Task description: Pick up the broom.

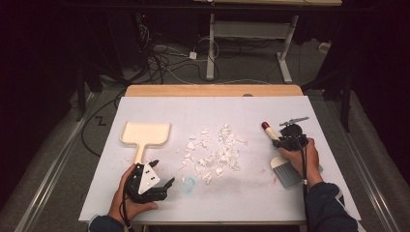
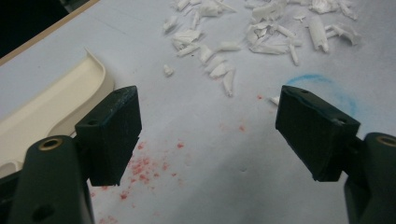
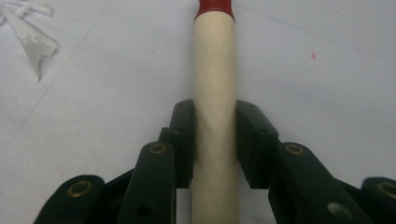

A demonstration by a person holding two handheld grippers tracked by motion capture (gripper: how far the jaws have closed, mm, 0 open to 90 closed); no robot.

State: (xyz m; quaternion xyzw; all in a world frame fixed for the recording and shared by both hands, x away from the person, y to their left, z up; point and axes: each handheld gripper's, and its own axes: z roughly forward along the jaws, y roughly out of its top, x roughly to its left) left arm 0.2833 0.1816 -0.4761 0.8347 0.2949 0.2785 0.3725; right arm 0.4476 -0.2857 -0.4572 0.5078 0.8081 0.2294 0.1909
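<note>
Two handheld grippers work over a white-covered table (image 1: 251, 193). At the right, the right gripper (image 3: 215, 135) has its black jaws clamped on both sides of the cream wooden handle (image 3: 214, 79) of a brush (image 1: 280, 164); the handle's red tip (image 1: 265, 125) points away from the person, and the grey bristles (image 1: 286, 175) lie on the table near the hand. At the left, the left gripper (image 2: 208, 121) rests with jaws wide apart and nothing between them, just beside a cream dustpan (image 1: 145, 134). White scraps (image 1: 215, 150) lie scattered between dustpan and brush.
</note>
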